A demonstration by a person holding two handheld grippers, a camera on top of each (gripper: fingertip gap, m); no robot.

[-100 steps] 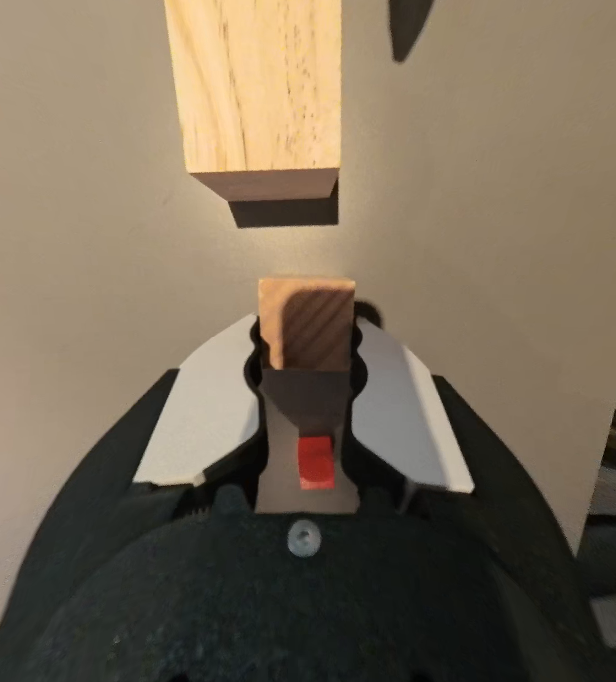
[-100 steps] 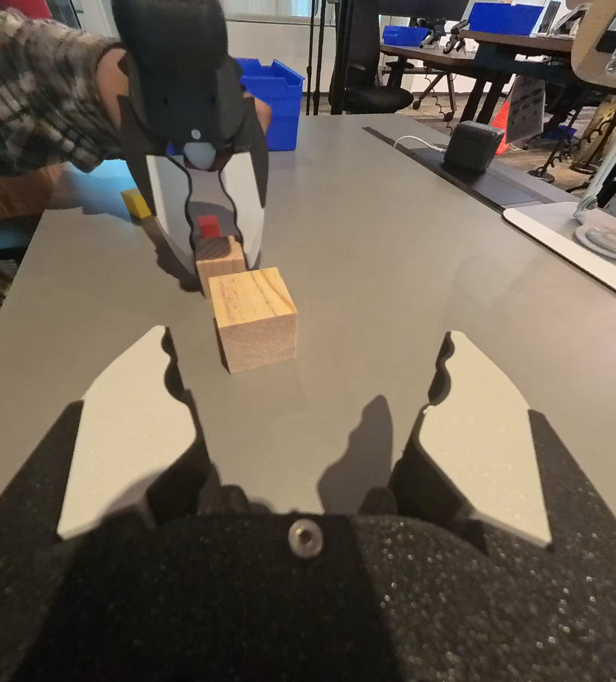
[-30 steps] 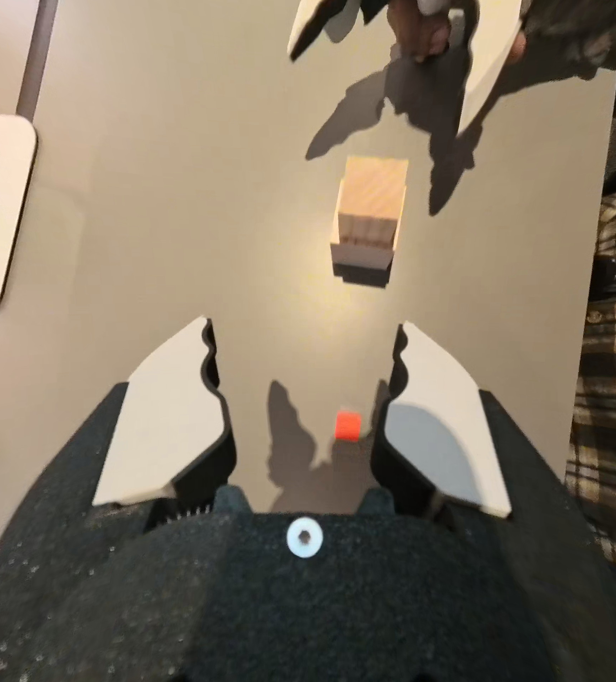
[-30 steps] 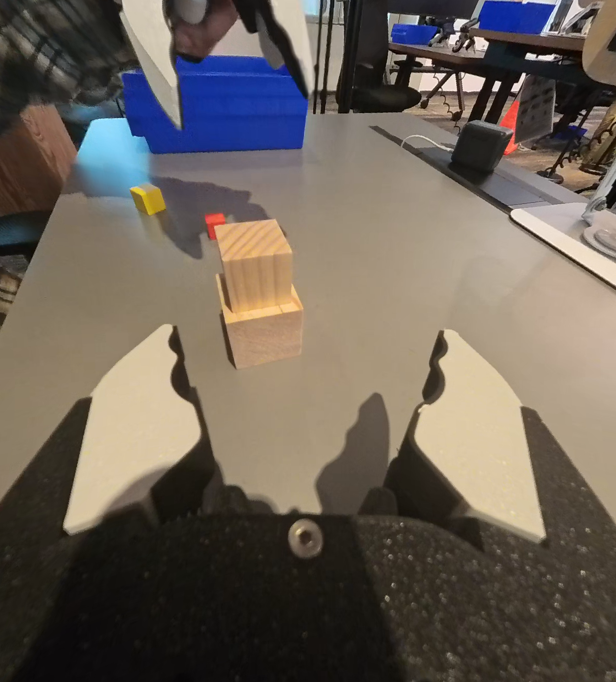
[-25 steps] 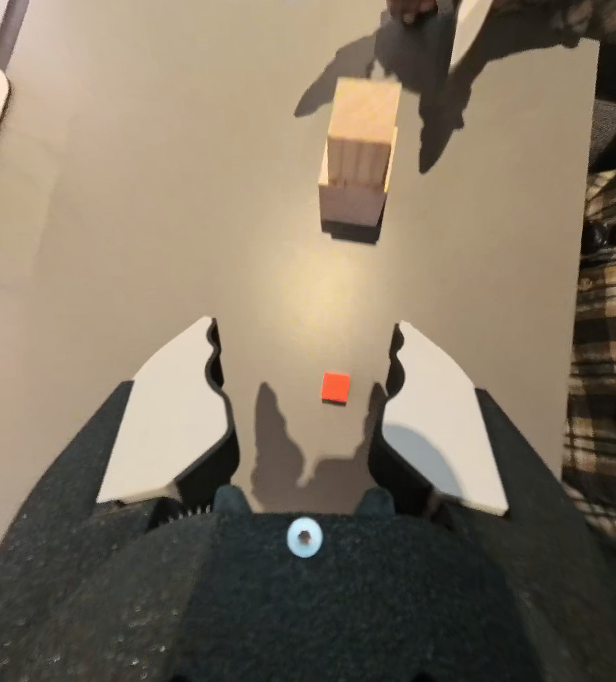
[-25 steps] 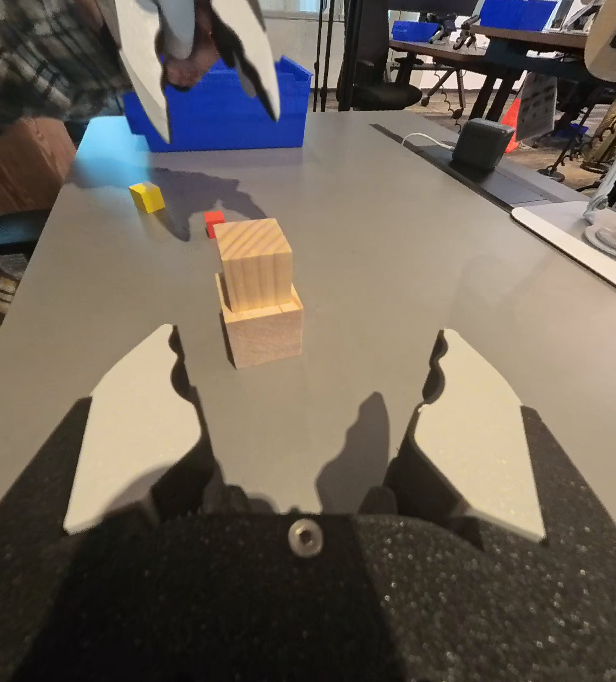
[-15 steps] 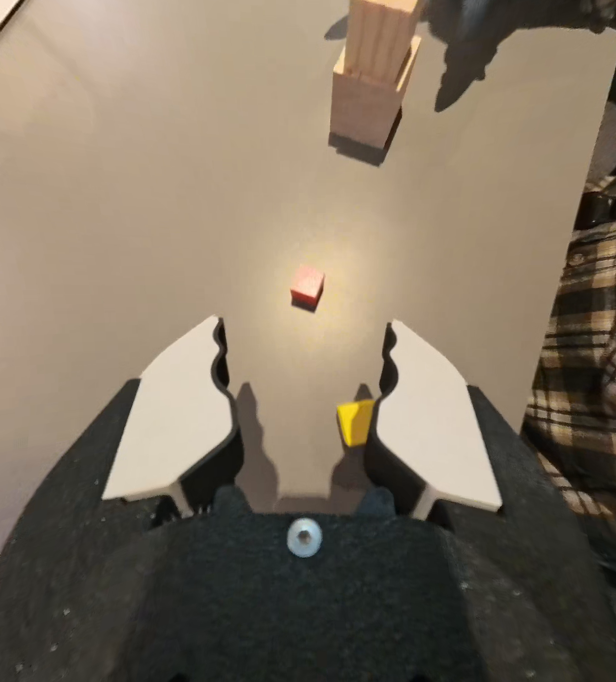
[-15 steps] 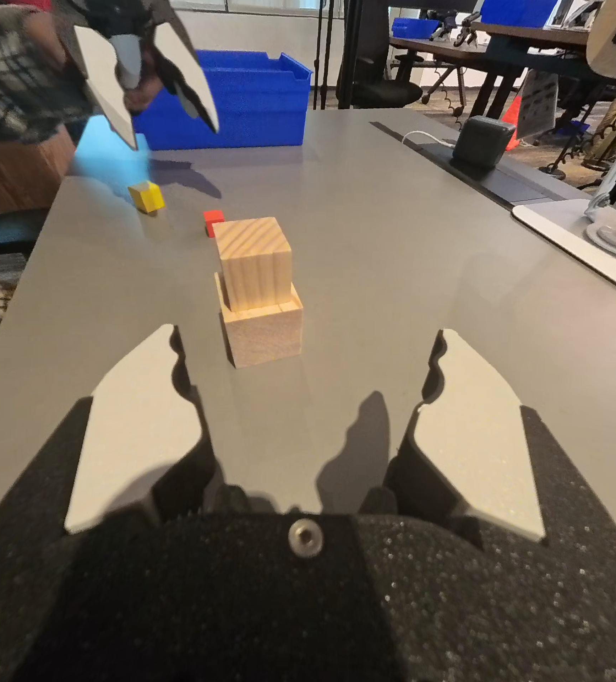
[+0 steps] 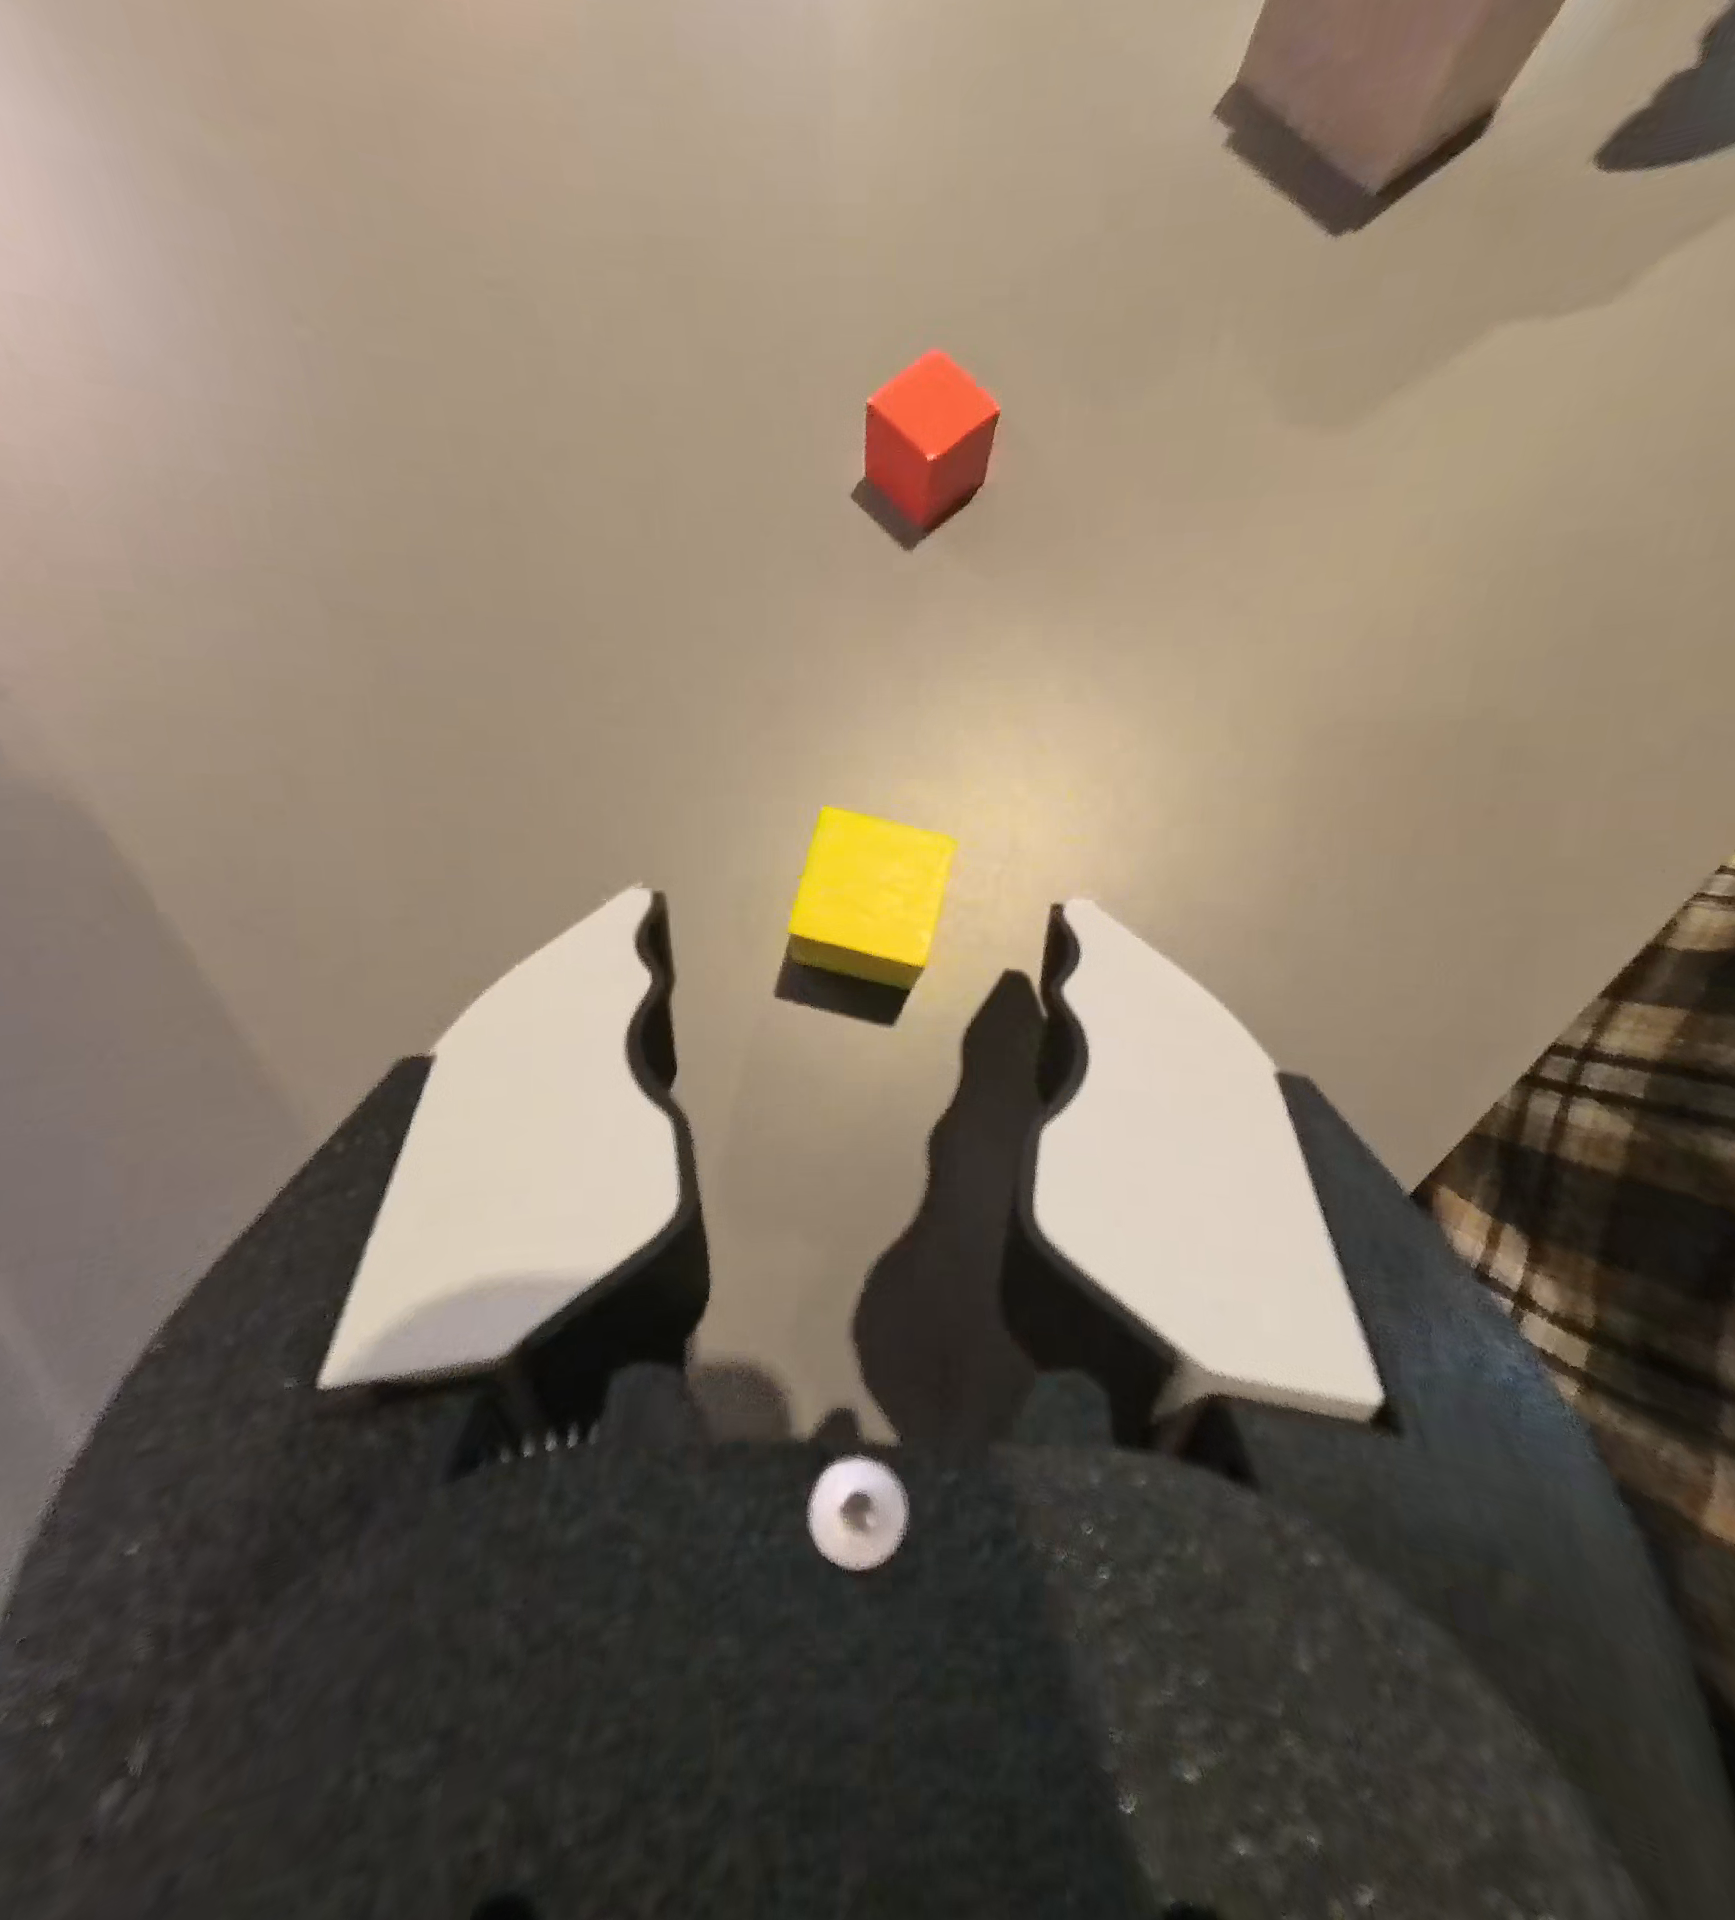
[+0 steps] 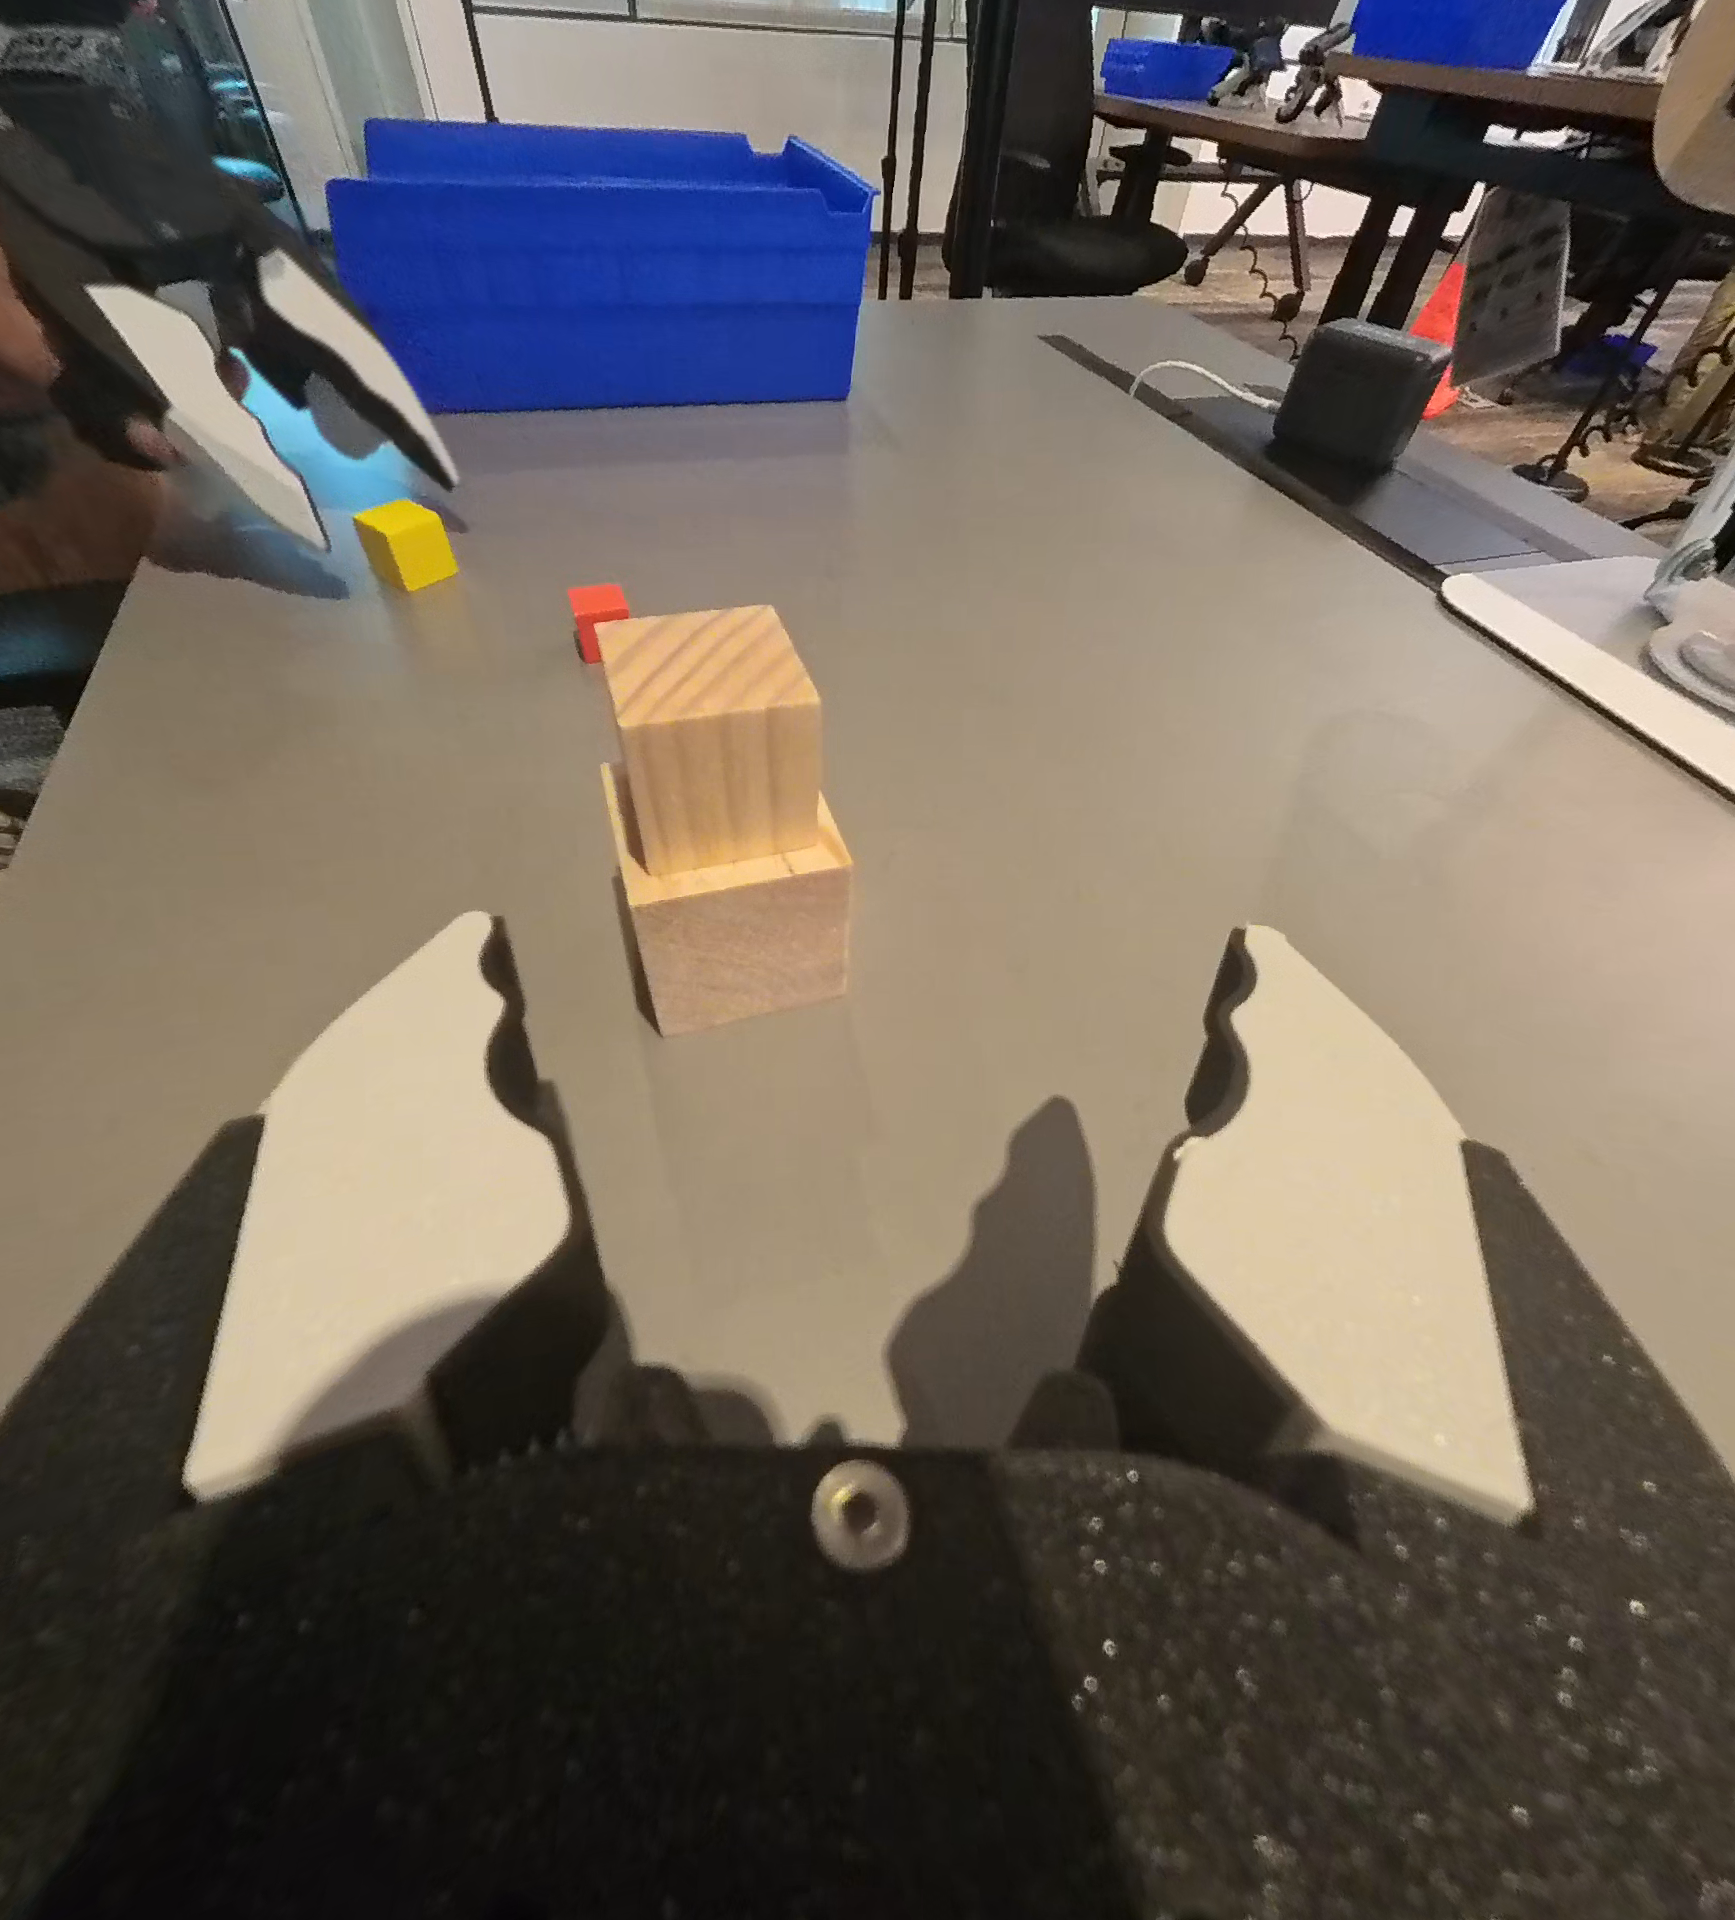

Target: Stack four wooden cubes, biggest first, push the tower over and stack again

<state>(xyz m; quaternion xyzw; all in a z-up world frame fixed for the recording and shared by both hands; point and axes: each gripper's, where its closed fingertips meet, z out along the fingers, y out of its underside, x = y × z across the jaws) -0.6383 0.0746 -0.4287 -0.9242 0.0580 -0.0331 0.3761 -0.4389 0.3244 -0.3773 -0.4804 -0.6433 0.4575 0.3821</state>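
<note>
Since the earlier frame, the left gripper [image 9: 852,914] is brought from the tower to the yellow cube [image 9: 871,898], which lies on the table [image 9: 323,520] just ahead of its wide-open, empty jaws; light and rigid, it is best pinched across opposite flat sides

A blue bin [image 10: 593,281] stands on the grey table [image 10: 1102,748].

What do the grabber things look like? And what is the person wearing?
Each gripper, left and right, has a rough, speckled black body with a small silver screw in the middle. Two flat pale grey fingers stick out, pointed at the tips, with wavy black inner edges. No cables show. The person wears a plaid sleeve in dark and tan checks.
</note>
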